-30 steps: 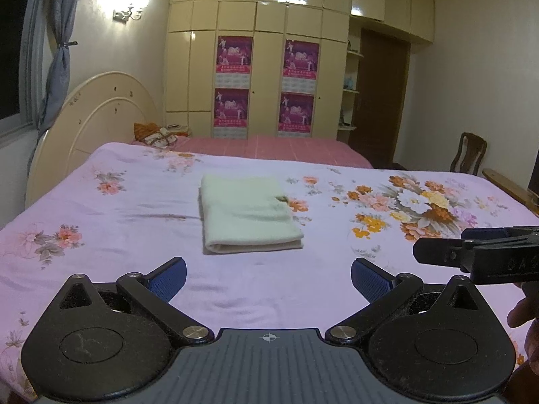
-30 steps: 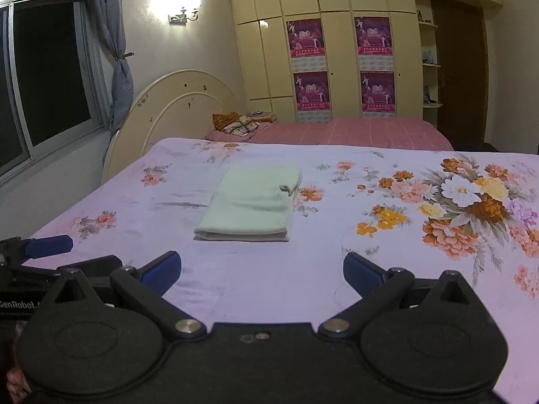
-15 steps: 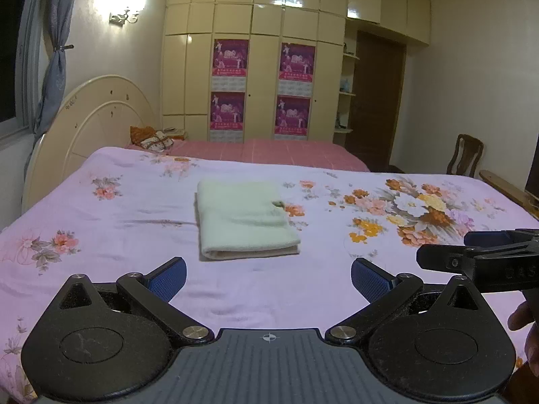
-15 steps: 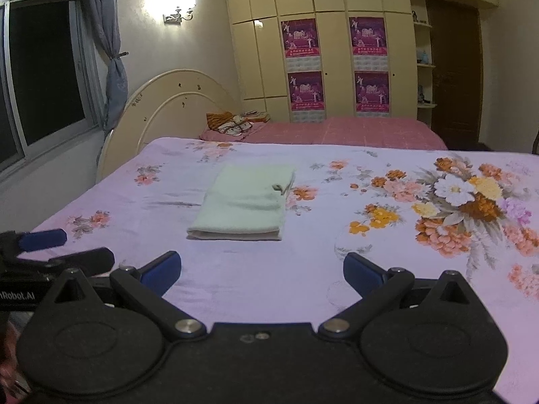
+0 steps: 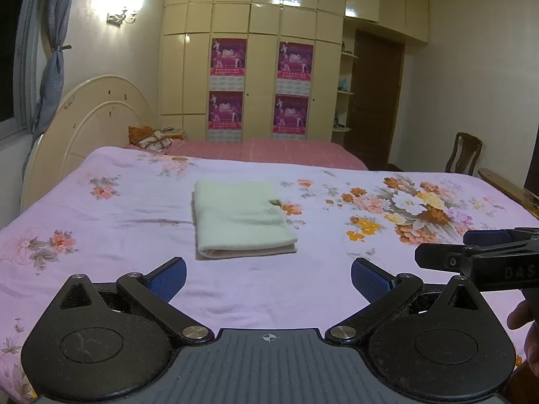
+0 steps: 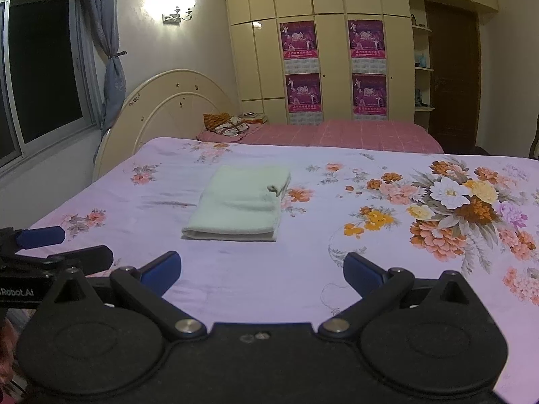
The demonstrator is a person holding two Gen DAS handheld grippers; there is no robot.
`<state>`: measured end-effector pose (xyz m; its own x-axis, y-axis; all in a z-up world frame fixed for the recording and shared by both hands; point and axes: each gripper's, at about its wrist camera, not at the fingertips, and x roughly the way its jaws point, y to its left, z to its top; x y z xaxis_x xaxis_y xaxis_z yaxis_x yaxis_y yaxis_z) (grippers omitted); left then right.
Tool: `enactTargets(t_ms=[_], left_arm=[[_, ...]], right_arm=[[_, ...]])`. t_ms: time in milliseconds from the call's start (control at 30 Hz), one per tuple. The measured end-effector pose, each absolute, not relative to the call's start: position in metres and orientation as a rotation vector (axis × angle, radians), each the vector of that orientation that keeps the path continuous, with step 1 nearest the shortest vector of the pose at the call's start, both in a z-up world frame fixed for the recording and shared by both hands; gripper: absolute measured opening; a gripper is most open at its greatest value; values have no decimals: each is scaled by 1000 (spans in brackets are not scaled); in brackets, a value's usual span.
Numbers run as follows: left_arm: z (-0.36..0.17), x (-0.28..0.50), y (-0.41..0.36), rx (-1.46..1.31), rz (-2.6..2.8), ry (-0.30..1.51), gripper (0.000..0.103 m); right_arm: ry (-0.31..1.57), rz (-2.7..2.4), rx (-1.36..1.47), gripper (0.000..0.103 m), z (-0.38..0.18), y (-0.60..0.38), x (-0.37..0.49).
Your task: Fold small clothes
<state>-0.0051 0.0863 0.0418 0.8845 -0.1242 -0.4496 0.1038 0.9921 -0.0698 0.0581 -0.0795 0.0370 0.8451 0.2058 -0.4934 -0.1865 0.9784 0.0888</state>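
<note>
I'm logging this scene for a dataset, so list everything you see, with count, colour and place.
folded cloth: one, pale green, middle of the bedsheet
bedsheet: one, lilac with flower prints, covering the near bed
headboard: one, cream, left end of the bed
far bed cover: one, pink, behind the near bed
bundle: one, orange and patterned, on the far bed
wardrobe: one, cream, back wall
posters: four, magenta, on the wardrobe doors
wall lamp: one, lit, left wall
curtain: one, grey-blue, tied by the window
chair: one, brown, right
left claw: black with blue pads, open, empty
right claw: same, open, empty
</note>
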Motion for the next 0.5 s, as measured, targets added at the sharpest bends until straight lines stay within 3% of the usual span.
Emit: enactTargets(t_ms=[500], left_arm=[[41, -5, 89, -47, -123, 467, 103]], right_arm=[[526, 205, 40, 102, 37, -79, 56]])
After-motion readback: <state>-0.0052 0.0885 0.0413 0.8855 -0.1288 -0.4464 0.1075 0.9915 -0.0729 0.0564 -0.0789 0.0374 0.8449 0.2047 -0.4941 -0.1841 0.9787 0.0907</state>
